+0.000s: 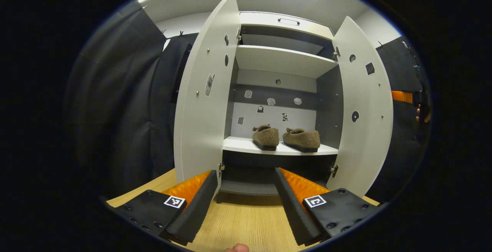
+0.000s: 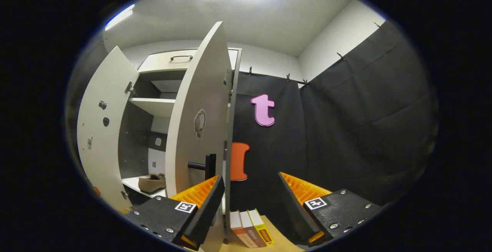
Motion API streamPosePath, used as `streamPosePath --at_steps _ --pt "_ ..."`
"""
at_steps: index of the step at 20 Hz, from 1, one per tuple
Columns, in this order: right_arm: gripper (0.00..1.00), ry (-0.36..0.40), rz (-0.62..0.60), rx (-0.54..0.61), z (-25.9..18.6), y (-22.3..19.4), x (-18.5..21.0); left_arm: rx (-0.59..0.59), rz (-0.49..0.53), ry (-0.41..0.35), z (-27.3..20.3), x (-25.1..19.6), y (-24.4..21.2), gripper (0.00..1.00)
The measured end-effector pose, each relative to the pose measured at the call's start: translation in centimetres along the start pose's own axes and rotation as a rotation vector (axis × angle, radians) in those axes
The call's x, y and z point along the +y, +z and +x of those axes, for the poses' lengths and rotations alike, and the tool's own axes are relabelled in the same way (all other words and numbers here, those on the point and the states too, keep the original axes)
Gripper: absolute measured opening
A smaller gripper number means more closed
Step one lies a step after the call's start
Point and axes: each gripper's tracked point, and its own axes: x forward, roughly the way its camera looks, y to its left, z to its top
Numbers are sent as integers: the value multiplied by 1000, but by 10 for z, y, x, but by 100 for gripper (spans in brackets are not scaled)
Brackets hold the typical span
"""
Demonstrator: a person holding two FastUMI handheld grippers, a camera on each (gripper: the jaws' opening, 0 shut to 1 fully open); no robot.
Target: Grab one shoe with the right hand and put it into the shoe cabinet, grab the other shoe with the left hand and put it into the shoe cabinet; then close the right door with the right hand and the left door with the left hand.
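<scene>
Two brown fuzzy shoes, one (image 1: 266, 137) left of the other (image 1: 302, 139), sit side by side on the white lower shelf (image 1: 240, 144) of the shoe cabinet. Both doors stand wide open: the left door (image 1: 203, 102) and the right door (image 1: 365, 109). My left gripper (image 1: 246, 173) faces the cabinet's opening from the floor side, open, nothing between its fingers. My right gripper (image 2: 251, 177) is open beside the right door's (image 2: 196, 129) outer face, near its black handle (image 2: 207, 165). One shoe (image 2: 153, 182) shows past the door. The right gripper (image 1: 421, 107) and a hand peek out behind the right door.
The cabinet stands on a light wood floor (image 1: 246, 221). An upper shelf (image 1: 280, 59) is bare. Three books (image 2: 251, 227) stand on the floor by the right door's edge. Black cloth walls (image 2: 365, 129) close in on the right.
</scene>
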Motion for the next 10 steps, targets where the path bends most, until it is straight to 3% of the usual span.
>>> streamPosePath --at_steps 4,5,6,8,9,10 --pt "87 73 -17 -17 6 2 54 14 -3 -6 3 12 -3 97" --pt "95 89 -13 -15 9 1 65 17 -1 -5 3 14 -3 97" --pt "87 107 -9 -15 14 -1 79 16 0 -4 4 17 -2 97" --pt "87 132 10 -27 22 0 99 11 -3 -4 5 23 -1 97" --pt "95 144 26 -35 25 1 108 14 -5 -5 6 25 -2 97" --pt "90 153 30 -31 29 -2 116 15 -3 0 6 28 -3 97"
